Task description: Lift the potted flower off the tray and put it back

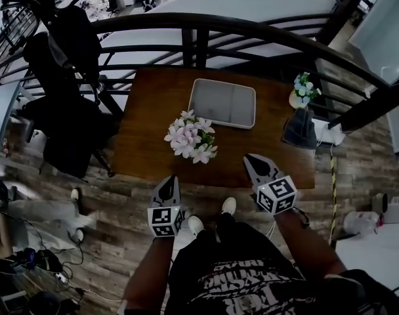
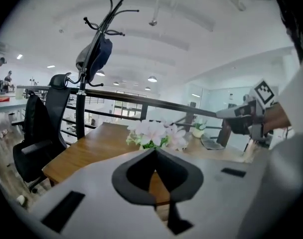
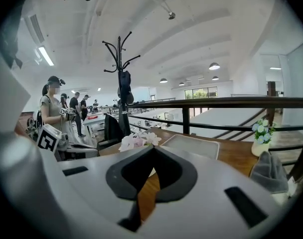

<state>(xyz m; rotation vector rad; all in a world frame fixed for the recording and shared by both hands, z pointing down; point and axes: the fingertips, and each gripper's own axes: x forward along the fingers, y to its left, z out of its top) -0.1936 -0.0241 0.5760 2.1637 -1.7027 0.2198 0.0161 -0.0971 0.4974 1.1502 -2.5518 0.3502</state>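
Both claws are pressed together on nothing, the left gripper [image 1: 169, 179] and the right gripper [image 1: 250, 157] hanging over the table's [image 1: 144, 113] near edge. The potted flower [image 1: 191, 137] stands on the wood just beside the tray's [image 1: 222, 104] near-left corner, not on it. The blooms hide the pot, so a blind pinch could crush petals or tip it, and the raised rim may catch its base. Counted: one tray, one potted flower, one small vase [image 1: 302, 91], one grey cloth [image 1: 300, 129], two grippers.
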